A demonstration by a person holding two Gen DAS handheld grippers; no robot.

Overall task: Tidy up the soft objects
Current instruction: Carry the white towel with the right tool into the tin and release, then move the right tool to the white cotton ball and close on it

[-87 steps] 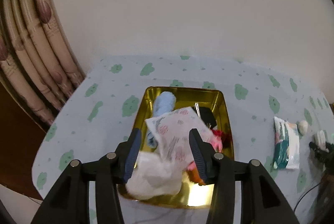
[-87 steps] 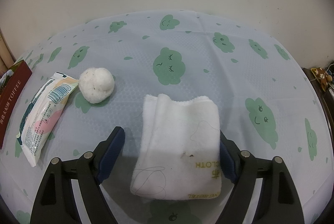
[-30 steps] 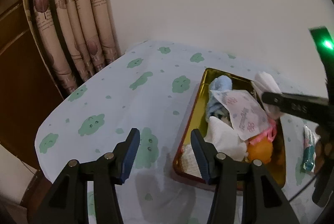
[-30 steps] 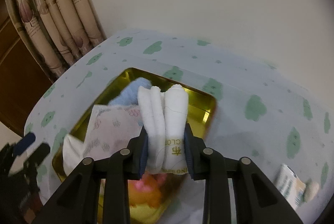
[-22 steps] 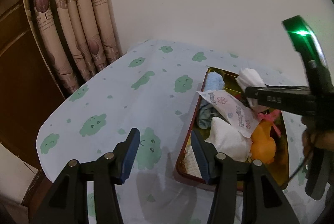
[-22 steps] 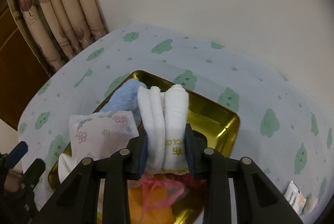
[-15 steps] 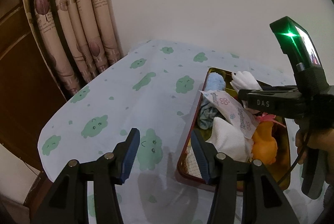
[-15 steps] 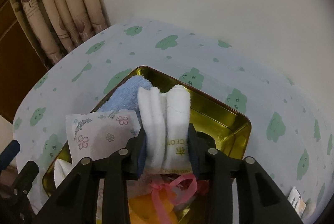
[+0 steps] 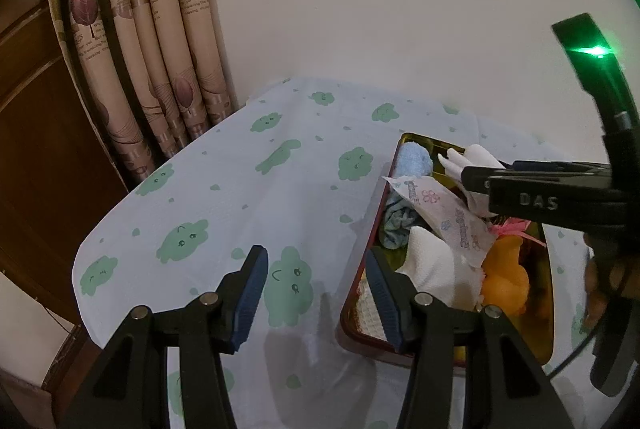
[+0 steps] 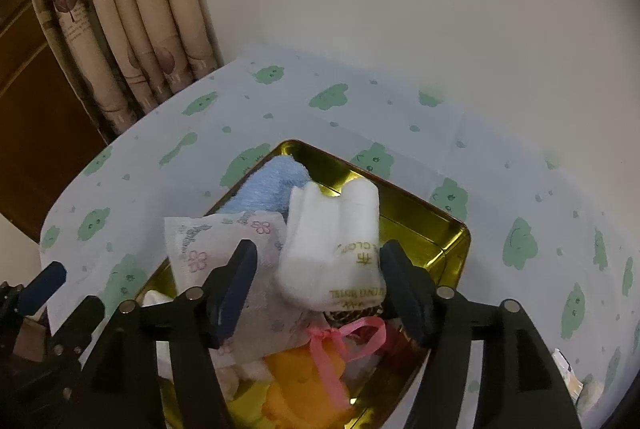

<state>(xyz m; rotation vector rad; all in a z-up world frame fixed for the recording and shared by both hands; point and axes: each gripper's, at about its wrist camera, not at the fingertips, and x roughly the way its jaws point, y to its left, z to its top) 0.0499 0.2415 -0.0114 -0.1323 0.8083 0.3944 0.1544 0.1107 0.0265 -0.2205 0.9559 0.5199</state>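
Note:
A gold tin tray point(image 10: 434, 227) on the cloud-print tablecloth holds soft things: a blue towel point(image 10: 266, 187), a floral tissue pack point(image 10: 224, 243), an orange plush with a pink ribbon point(image 10: 304, 385) and white cloths. My right gripper point(image 10: 314, 289) is open over the tray; the folded white towel point(image 10: 334, 249) rests between its jaws, on the pile, with gaps on both sides. My left gripper point(image 9: 316, 295) is open and empty above the tablecloth, just left of the tray point(image 9: 416, 141). The right gripper point(image 9: 472, 177) shows in the left wrist view over the tray.
Beige curtains point(image 9: 140, 41) hang at the table's far left corner, with a dark wooden panel point(image 9: 36, 149) beside them. A white wall stands behind the table. A tissue packet point(image 10: 566, 373) and a white ball lie at the right edge of the right wrist view.
My right gripper has opened and let go of the folded white towel, which now lies in the tray. The left gripper has stayed open and hardly moved.

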